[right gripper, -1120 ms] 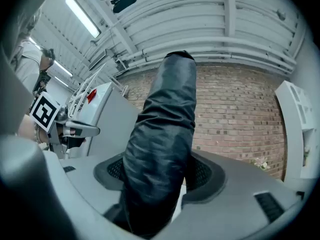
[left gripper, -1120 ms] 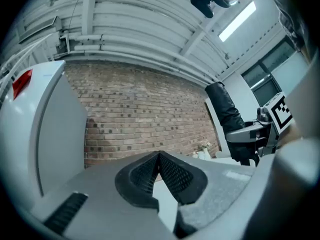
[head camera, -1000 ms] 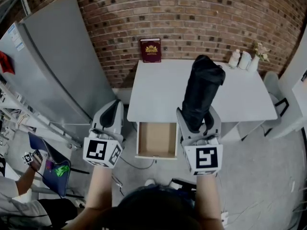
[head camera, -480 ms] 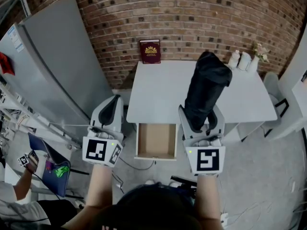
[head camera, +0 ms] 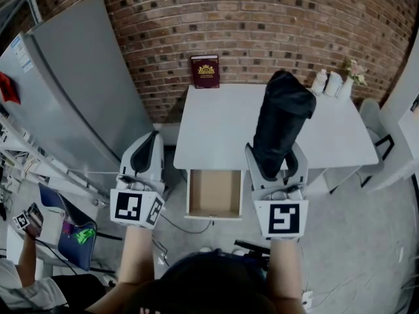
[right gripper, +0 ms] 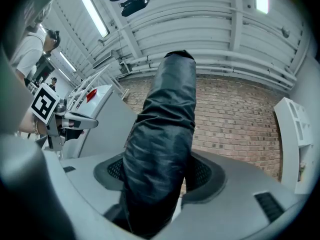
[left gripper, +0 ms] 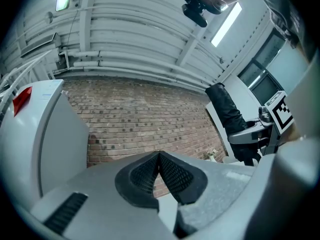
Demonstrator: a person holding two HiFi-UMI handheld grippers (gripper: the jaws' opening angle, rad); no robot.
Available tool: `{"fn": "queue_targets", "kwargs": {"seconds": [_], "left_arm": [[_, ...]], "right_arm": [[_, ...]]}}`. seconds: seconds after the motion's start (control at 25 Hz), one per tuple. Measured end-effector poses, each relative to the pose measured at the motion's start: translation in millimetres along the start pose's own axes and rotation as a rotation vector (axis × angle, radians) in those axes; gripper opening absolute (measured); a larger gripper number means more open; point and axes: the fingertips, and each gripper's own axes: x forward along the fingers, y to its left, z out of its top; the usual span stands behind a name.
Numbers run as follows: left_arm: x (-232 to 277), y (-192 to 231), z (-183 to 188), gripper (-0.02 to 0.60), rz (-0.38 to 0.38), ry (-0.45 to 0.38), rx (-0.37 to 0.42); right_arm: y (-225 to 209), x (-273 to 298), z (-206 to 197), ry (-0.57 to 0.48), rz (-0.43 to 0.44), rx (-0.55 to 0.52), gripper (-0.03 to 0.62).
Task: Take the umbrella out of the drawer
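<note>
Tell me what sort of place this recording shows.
Probably a workshop or lab space, not a home: bare brick wall, ribbed metal ceiling with strip lights, grey concrete floor around a lone white table.

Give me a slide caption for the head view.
Right gripper holds the black umbrella clear of the open drawer under the table; left gripper shut, empty.

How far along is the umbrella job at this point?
Done: the black umbrella is out. The open drawer under the white table shows only its bare bottom. In hand: the right gripper is clamped on the umbrella's near end, holding it in the air and pointing out over the table. The left gripper is shut and empty. Left: probably setting the umbrella down, perhaps on the table.
</note>
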Motion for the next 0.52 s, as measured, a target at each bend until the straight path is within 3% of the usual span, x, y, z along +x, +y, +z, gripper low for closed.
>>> {"fn": "queue_targets", "kwargs": {"seconds": [0.52], "left_arm": [[-4, 14, 5, -0.003, 0.023, -0.025, -0.010]], "right_arm": [[5, -2, 4, 0.001, -0.006, -0.024, 0.272]]}}
